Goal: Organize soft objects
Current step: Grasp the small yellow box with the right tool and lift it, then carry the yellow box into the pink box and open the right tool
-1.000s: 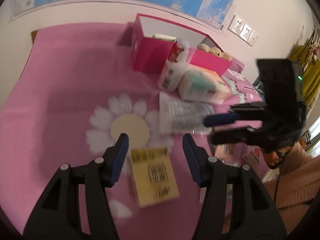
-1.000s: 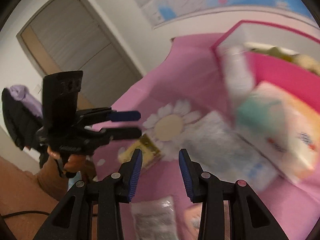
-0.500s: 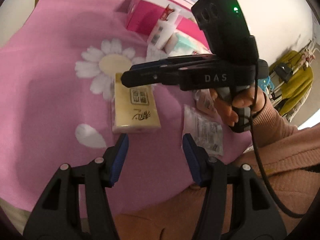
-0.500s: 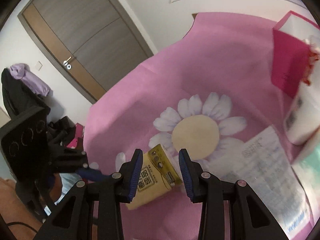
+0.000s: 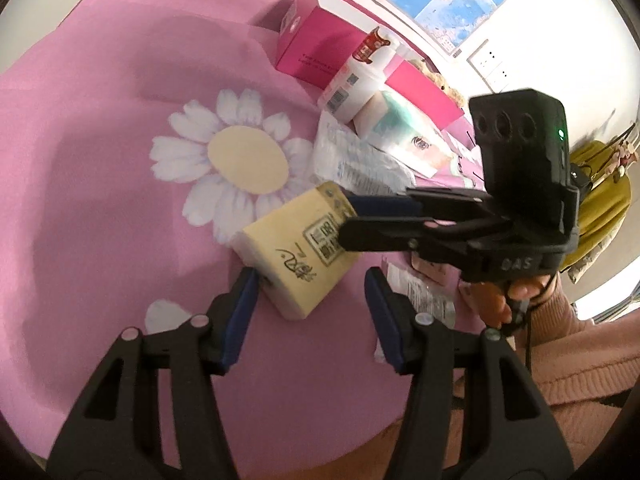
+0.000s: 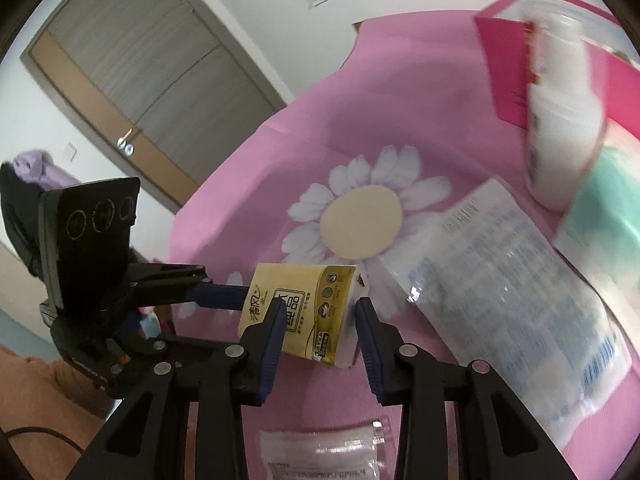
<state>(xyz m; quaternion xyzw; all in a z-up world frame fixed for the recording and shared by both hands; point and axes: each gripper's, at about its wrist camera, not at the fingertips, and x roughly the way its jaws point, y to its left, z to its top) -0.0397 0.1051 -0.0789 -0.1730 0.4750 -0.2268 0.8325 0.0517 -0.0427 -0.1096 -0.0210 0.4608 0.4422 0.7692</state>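
Observation:
A yellow tissue pack lies tilted on the pink daisy cloth. My right gripper straddles the pack. Its jaws are closing, and both pads sit against the pack's sides. In the left wrist view the right gripper reaches in from the right and clamps the pack's far end. My left gripper has its jaws closing around the pack's near corner. Its left fingertip touches that corner, and the other finger stands clear. In the right wrist view the left gripper comes in from the left.
A pink box with a plush toy stands at the back. Before it lie a white tub, a teal-and-white tissue pack and a clear plastic pack. A small clear packet lies near the cloth's front edge.
The right gripper came down over the yellow pack and took it between its fingers. The pack turned from lying straight to slanted. The left gripper moved closer to its near corner.

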